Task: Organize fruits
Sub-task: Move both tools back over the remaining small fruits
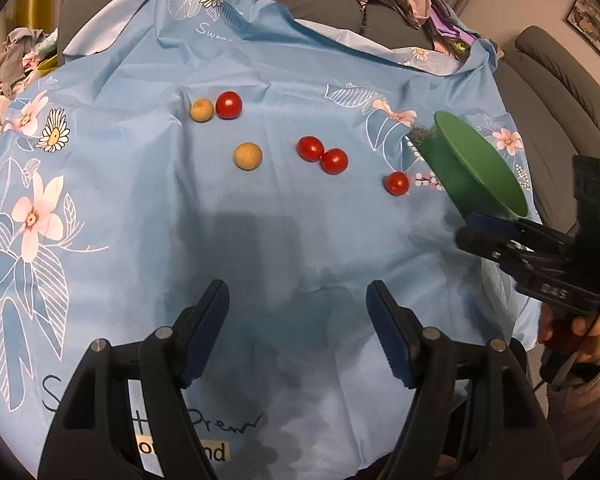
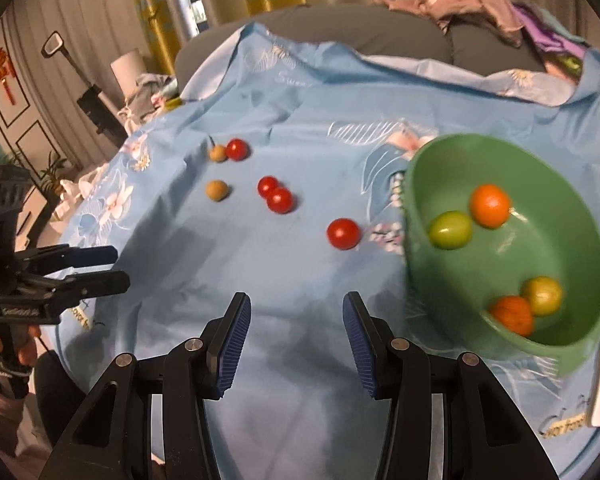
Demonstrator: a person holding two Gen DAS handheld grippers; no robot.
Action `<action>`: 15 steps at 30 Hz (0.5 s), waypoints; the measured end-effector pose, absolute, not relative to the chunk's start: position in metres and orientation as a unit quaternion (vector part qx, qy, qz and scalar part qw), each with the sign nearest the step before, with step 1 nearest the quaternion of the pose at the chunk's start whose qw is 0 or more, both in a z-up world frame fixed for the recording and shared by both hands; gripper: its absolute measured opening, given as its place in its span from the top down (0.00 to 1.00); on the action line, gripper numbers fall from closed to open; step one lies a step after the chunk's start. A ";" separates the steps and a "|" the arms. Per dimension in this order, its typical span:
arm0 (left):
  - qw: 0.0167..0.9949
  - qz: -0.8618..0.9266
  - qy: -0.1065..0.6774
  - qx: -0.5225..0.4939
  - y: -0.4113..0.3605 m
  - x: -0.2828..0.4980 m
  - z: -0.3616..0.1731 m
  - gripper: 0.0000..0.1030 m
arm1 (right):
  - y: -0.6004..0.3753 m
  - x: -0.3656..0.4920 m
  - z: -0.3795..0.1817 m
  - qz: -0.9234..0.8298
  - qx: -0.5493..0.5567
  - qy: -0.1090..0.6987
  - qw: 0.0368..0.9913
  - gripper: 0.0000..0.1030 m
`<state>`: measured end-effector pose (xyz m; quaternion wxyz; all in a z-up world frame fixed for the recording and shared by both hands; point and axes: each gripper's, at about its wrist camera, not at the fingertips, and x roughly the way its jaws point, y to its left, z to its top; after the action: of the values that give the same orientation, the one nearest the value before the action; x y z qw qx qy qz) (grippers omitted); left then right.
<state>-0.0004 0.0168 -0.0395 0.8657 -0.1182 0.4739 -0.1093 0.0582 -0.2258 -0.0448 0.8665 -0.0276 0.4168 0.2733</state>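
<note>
- The left claw (image 1: 298, 334) hangs over bare blue cloth (image 1: 140, 208) with its jaws well apart and nothing between them.
- The right claw (image 2: 296, 340) is also parted, more narrowly, and holds nothing; in the left wrist view it sits just beside the rim of the green bowl (image 2: 420, 264), though I cannot tell if it touches.
- The bowl already holds four fruits: two orange, two yellow-green.
- Six small fruits lie loose on the cloth: a lone red tomato (image 2: 343, 233) nearest the bowl, a touching red pair (image 2: 275, 194) further off, and beyond them two tan fruits (image 2: 217, 191), one with another red tomato (image 2: 236, 149) against it.
- Risk: the fruits are round and smooth, so an off-centre pinch could squirt one out and send it rolling across the cloth.
- Risk: the cloth is loose and wrinkled over a soft seat; a claw pressing down could drag it and set the other fruits moving.
- Risk: grabbing at the touching pairs may knock the neighbour away.
- Risk: a nudge at the bowl's rim could tip it or slide it on the uneven surface.
</note>
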 end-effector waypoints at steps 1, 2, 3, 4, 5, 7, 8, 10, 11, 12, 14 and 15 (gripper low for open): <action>0.865 -0.110 0.474 -0.120 0.019 0.000 -0.041 0.31 | -0.223 0.062 -0.047 0.271 -0.029 0.417 0.867 0.53; 0.865 -0.109 0.475 -0.122 0.020 0.001 -0.041 0.31 | -0.219 0.066 -0.049 0.268 -0.031 0.418 0.868 0.53; 0.864 -0.108 0.475 -0.123 0.022 0.002 -0.043 0.31 | -0.217 0.069 -0.050 0.265 -0.032 0.418 0.868 0.53; 0.864 -0.108 0.476 -0.125 0.023 0.003 -0.043 0.31 | -0.214 0.072 -0.051 0.263 -0.033 0.418 0.869 0.53; 0.863 -0.109 0.476 -0.127 0.025 0.004 -0.044 0.31 | -0.211 0.075 -0.051 0.263 -0.033 0.419 0.868 0.53; 0.863 -0.108 0.476 -0.130 0.028 0.006 -0.046 0.31 | -0.205 0.080 -0.052 0.271 -0.028 0.420 0.866 0.53; 0.863 -0.107 0.475 -0.130 0.029 0.008 -0.046 0.31 | -0.202 0.081 -0.051 0.276 -0.027 0.420 0.864 0.53; 0.864 -0.104 0.474 -0.131 0.032 0.013 -0.047 0.31 | -0.196 0.083 -0.052 0.287 -0.026 0.420 0.860 0.53; 0.866 -0.102 0.473 -0.130 0.033 0.017 -0.047 0.31 | -0.192 0.084 -0.052 0.292 -0.028 0.420 0.859 0.53; 0.867 -0.101 0.471 -0.127 0.034 0.021 -0.046 0.31 | -0.190 0.085 -0.052 0.292 -0.030 0.418 0.860 0.53; 0.871 -0.098 0.467 -0.119 0.033 0.032 -0.044 0.32 | -0.185 0.087 -0.051 0.295 -0.030 0.417 0.859 0.53; 0.872 -0.098 0.466 -0.113 0.032 0.040 -0.044 0.32 | -0.183 0.088 -0.050 0.298 -0.026 0.417 0.858 0.53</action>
<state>0.0395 0.0325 -0.0437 0.8721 -0.1132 0.4660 -0.0977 0.0879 -0.1834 -0.0504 0.8584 -0.0259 0.4167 0.2980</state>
